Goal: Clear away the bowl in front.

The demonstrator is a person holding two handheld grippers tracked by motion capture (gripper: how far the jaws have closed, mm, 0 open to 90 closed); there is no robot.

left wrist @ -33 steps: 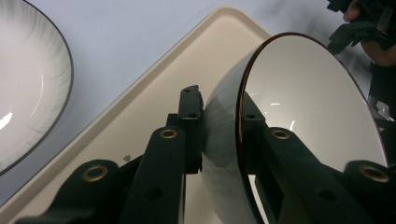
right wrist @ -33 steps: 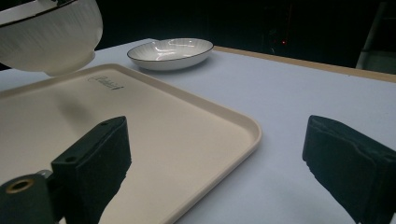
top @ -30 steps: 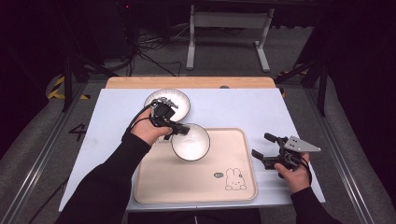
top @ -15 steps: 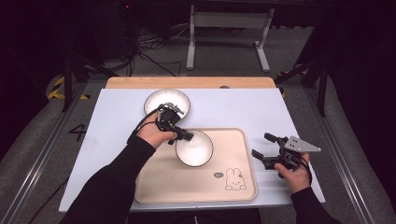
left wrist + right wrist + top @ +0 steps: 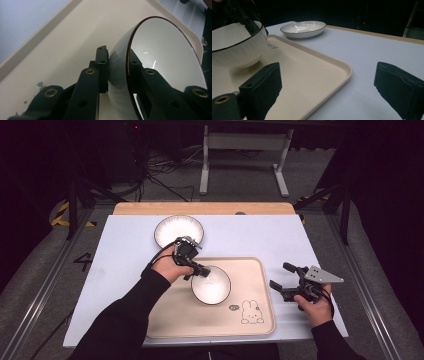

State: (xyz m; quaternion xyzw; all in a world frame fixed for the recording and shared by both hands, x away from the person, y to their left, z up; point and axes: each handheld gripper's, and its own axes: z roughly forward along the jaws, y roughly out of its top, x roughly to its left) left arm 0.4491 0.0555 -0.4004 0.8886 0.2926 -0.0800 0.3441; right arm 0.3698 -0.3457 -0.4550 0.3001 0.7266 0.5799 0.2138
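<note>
High view: overhead from the near side, facing forward and down across the table point(image 5: 125, 240).
Left gripper view: very close, along its jaws.
Right gripper view: low, facing left.
Shared: tray point(image 5: 260, 320), bowl point(image 5: 212, 287).

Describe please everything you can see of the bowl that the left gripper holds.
The bowl is white, glossy like ceramic, with a thin dark rim and fine ribs on its outer wall. It looks empty. The left gripper grips its rim, one of the fingers outside and one inside. It is over the beige tray, near the middle; in the right gripper view its base seems to rest on it.
</note>
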